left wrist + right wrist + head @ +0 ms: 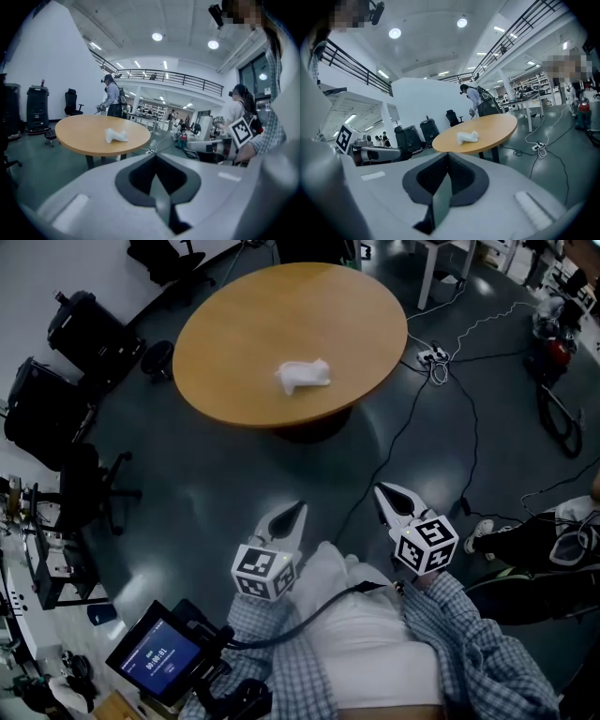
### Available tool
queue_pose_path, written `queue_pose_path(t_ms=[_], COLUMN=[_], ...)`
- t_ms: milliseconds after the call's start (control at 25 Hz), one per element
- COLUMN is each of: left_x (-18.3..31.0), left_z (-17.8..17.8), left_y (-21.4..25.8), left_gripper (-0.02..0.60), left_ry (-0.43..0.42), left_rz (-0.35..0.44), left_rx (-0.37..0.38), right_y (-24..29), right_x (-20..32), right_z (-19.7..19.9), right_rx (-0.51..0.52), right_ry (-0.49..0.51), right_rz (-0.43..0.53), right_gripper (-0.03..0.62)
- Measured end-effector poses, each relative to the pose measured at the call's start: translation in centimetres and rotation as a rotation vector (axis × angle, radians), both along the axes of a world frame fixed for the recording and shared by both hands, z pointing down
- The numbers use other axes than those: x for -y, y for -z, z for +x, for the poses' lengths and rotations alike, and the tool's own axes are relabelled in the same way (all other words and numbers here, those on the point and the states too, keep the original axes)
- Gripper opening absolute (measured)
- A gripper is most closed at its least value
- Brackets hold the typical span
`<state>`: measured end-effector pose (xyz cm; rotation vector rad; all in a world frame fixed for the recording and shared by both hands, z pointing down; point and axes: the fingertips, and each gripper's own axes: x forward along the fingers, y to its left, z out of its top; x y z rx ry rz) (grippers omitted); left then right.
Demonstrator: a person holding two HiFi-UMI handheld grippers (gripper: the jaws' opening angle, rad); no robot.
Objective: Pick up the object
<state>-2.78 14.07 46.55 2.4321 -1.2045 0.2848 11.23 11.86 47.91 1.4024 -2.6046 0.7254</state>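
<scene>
As seen from the head view, a small crumpled white object (302, 377) is found near the middle of a round tan wooden table (216, 357), well apart from the left gripper (296, 512) and right gripper (387, 493). In the left gripper view, the jaws are seen pressed together on nothing. In the right gripper view, the jaws are likewise closed and empty.

Object (302, 376) on round table (234, 381), near its middle, a bit right. Table ahead, well apart from both grippers. Left gripper (298, 510) and right gripper (386, 493) side by side close to body, over floor. Cases (89, 329) left of table. Office chair (89, 488) on floor, left and nearer. Power strip (433, 356) on floor just right of table. Screen (159, 659) lower left, behind left gripper.
</scene>
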Motion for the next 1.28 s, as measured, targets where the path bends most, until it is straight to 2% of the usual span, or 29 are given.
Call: queue_pose_path(t_ms=[560, 840, 1120, 1280], left_x=[1.0, 11.5, 18.7, 21.6], left_z=[0.2, 0.2, -1.2, -2.0], left_y=[0.8, -0.9, -0.9, -1.6], left_gripper=[0.000, 0.000, 0.000, 0.000], left_ry=[0.012, 0.000, -0.056, -0.094], left_rz=[0.015, -0.007, -0.029, -0.055], left_rx=[-0.003, -0.013, 0.021, 0.001], right_y=[0.9, -0.3, -0.1, -0.9], right_x=[0.7, 10.9, 18.9, 22.2], right_z=[0.0, -0.4, -3.0, -4.5], right_rx=[-0.042, -0.068, -0.098, -0.115], right_ry=[0.019, 0.037, 0.018, 0.011], right_rz=[0.040, 0.037, 0.027, -0.003], right_gripper=[0.005, 0.005, 0.004, 0.003])
